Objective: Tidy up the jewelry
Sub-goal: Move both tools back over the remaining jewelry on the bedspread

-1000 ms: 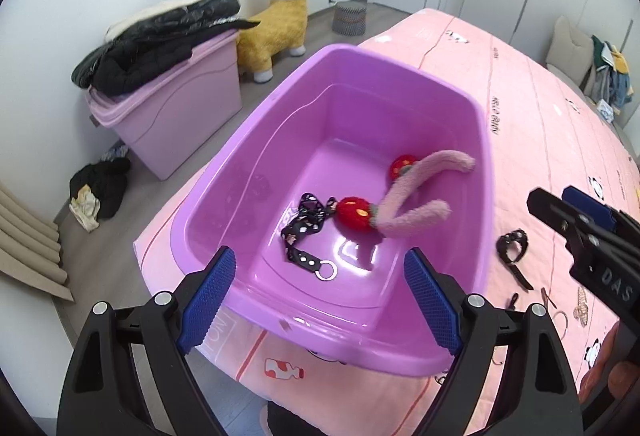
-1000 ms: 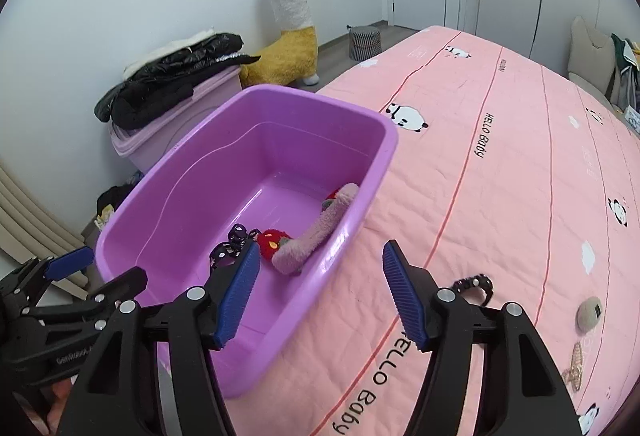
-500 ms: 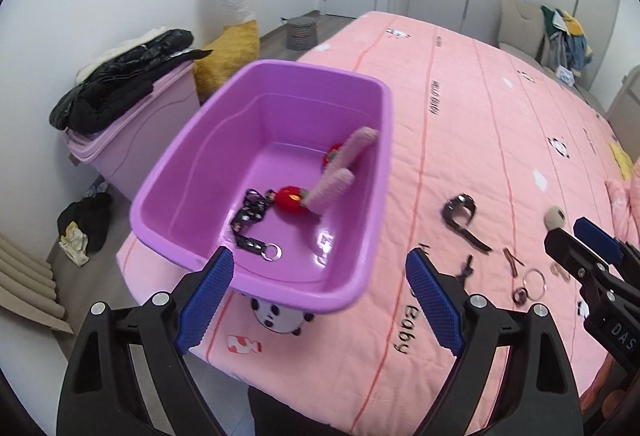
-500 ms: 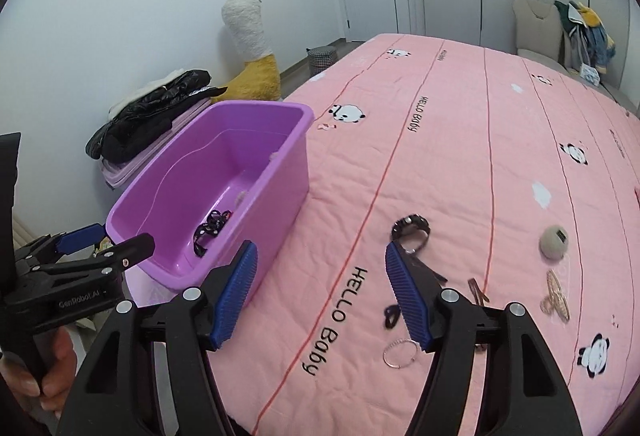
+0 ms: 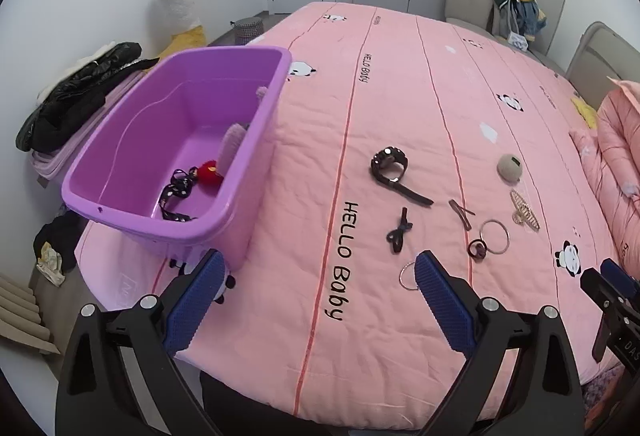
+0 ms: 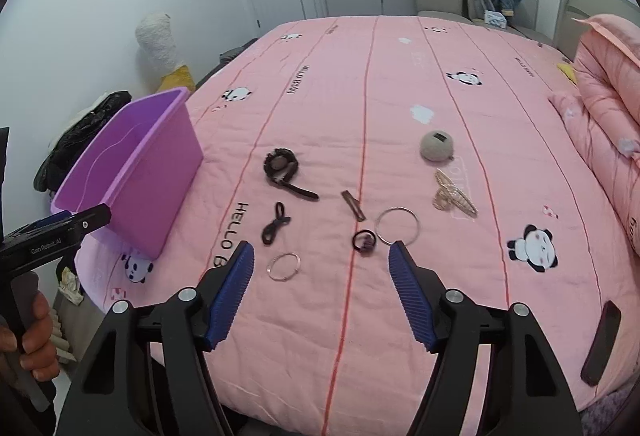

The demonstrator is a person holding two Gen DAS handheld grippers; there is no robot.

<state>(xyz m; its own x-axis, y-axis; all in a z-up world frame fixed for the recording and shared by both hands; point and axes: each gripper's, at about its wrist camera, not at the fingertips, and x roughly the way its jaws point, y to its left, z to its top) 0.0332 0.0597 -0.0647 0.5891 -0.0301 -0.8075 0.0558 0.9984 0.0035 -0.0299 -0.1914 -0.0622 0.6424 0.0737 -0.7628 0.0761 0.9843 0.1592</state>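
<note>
Jewelry lies scattered flat on the quilt (image 6: 400,84); both the left gripper (image 5: 316,288) and right gripper (image 6: 320,268) gape wide, empty, and could snag soft fabric pinching the thin small ring (image 6: 283,266).

The purple tub (image 5: 264,116) is glossy moulded plastic, light glinting off its smooth inner walls. The pink bedspread (image 6: 400,84) is matt quilted cloth, stitched in fine ridges. On it, the large ring (image 6: 397,226) and the small ring (image 6: 283,266) look like thin shiny metal; the claw clip (image 6: 454,196) has a pale gold sheen. The watch strap (image 6: 298,191) looks dark and leathery. Both grippers' pads (image 5: 444,302) are ribbed blue rubber on matt black plastic fingers.
</note>
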